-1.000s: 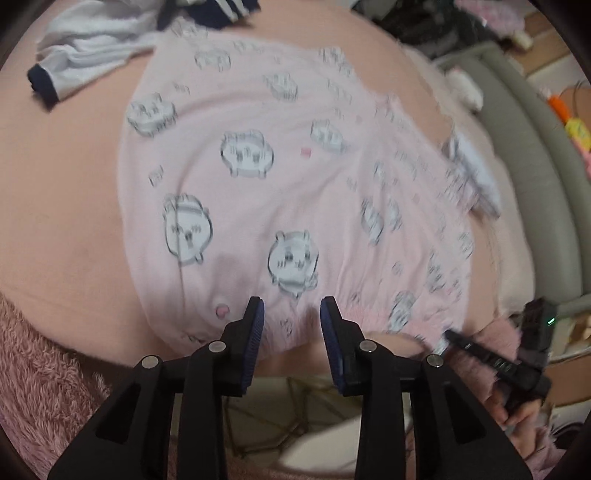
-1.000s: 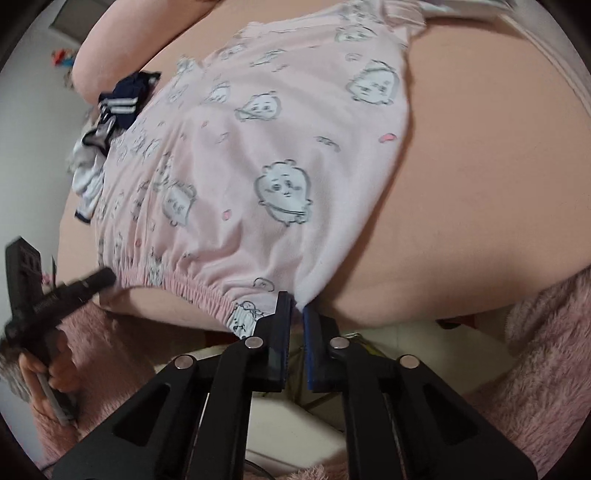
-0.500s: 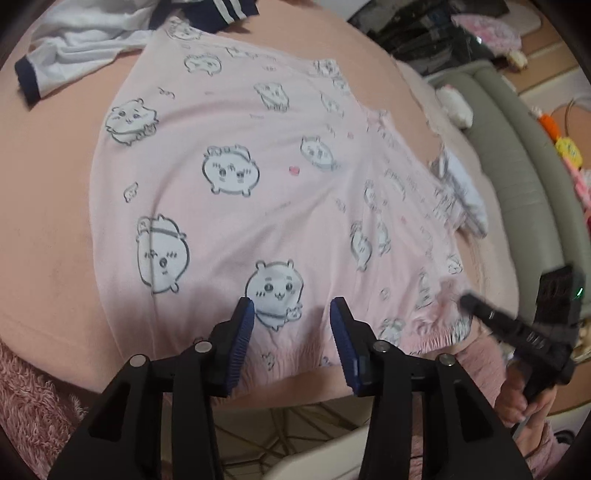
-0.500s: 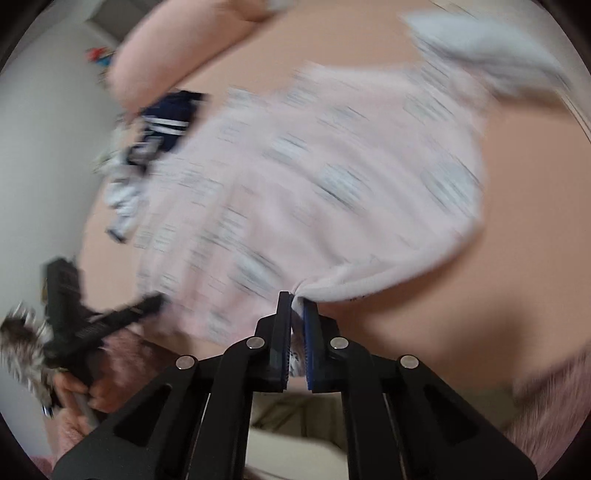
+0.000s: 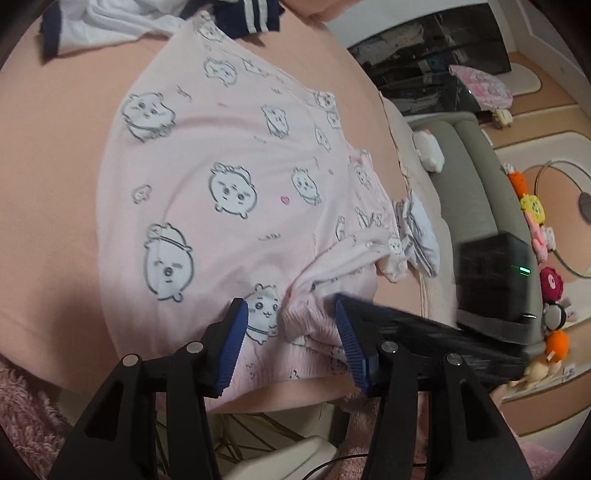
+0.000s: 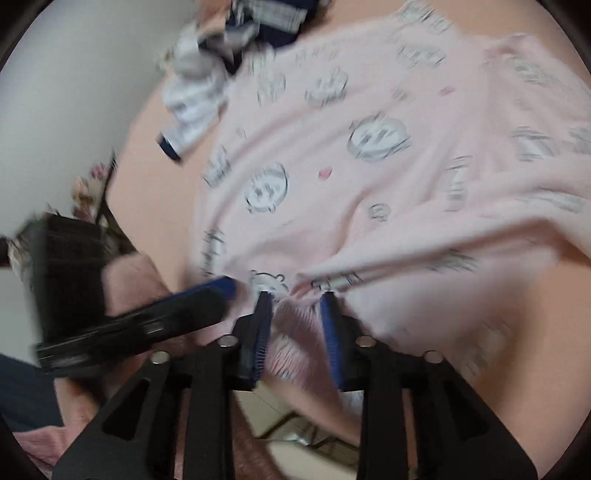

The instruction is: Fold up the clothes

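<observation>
Left wrist view: the left gripper (image 5: 288, 328) is opening, its jaws straddling the gathered waistband of the pink shorts (image 5: 229, 177) at the bed's (image 5: 48, 184) near edge. Beside it the right gripper (image 6: 295, 317) is opening too, the folded-over corner loose between its pads. That fold may well slide back open, since nothing pins it.

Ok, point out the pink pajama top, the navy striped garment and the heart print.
pink pajama top (image 5: 229, 229), left wrist view, middle of fabric
navy striped garment (image 5: 247, 16), left wrist view, striped edge
heart print (image 5: 284, 199), left wrist view, its centre
</observation>
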